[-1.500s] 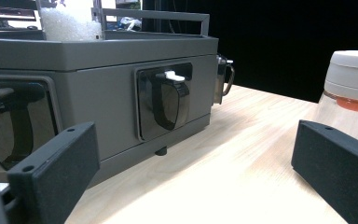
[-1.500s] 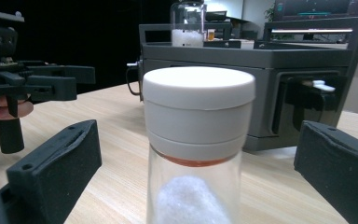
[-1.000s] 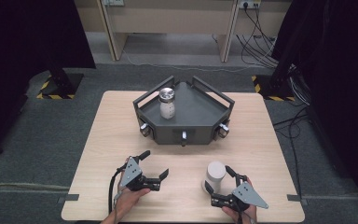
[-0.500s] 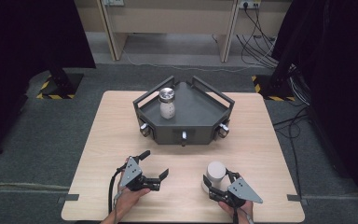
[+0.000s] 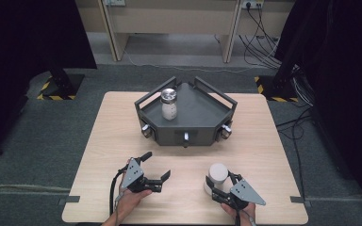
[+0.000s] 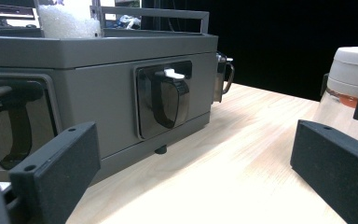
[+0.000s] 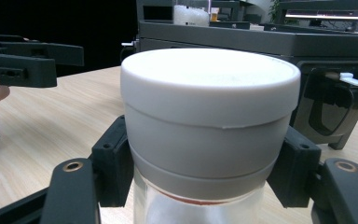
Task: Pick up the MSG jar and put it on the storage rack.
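Note:
A clear jar with a white lid (image 5: 218,173) stands near the table's front right. My right gripper (image 5: 220,182) is around it. In the right gripper view the two pads (image 7: 114,163) press the jar (image 7: 209,107) just under the lid's rim, so it is shut on the jar. My left gripper (image 5: 156,165) rests at the front left, open and holding nothing. In its own view the left gripper (image 6: 196,172) looks at the tray's front wall, with the jar (image 6: 354,74) at the right edge.
A dark grey tray (image 5: 202,110) with rail handles and side latches (image 6: 165,98) sits at the back middle of the table. A second jar with a silver lid (image 5: 168,103) stands in its left part. Bare wood lies between the tray and both grippers.
My right gripper moved left and forward onto the white-lidded jar and its jaws closed around it. The left gripper has stayed put.

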The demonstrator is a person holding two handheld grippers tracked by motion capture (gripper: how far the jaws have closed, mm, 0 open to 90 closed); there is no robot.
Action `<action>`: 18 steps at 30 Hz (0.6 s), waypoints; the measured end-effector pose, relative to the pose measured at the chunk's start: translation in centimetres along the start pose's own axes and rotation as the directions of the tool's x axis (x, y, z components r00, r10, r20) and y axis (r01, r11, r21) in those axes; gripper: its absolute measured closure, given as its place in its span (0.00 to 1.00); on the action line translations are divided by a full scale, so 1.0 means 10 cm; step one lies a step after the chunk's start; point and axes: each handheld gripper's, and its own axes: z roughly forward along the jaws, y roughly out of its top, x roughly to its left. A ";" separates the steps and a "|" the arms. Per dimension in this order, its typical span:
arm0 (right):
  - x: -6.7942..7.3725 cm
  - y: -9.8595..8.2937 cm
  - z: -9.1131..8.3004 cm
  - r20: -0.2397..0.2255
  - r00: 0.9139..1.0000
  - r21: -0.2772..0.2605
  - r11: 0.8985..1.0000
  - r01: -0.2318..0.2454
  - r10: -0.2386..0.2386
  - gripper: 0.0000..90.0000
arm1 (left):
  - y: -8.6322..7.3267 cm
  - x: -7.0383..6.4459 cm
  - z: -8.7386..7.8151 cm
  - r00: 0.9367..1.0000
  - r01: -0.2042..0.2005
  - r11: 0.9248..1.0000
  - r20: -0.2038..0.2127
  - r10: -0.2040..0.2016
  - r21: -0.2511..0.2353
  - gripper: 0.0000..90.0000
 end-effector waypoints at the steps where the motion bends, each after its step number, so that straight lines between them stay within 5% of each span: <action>1: 0.00 0.01 0.00 0.000 1.000 0.002 1.000 -0.001 0.001 0.39 | 0.00 0.00 0.00 1.000 -0.001 1.000 0.000 0.001 -0.001 0.01; 18: -0.03 0.22 -0.05 -0.017 1.000 -0.003 1.000 -0.012 0.012 0.39 | 0.00 0.01 -0.01 1.000 0.004 1.000 -0.006 -0.004 -0.002 0.01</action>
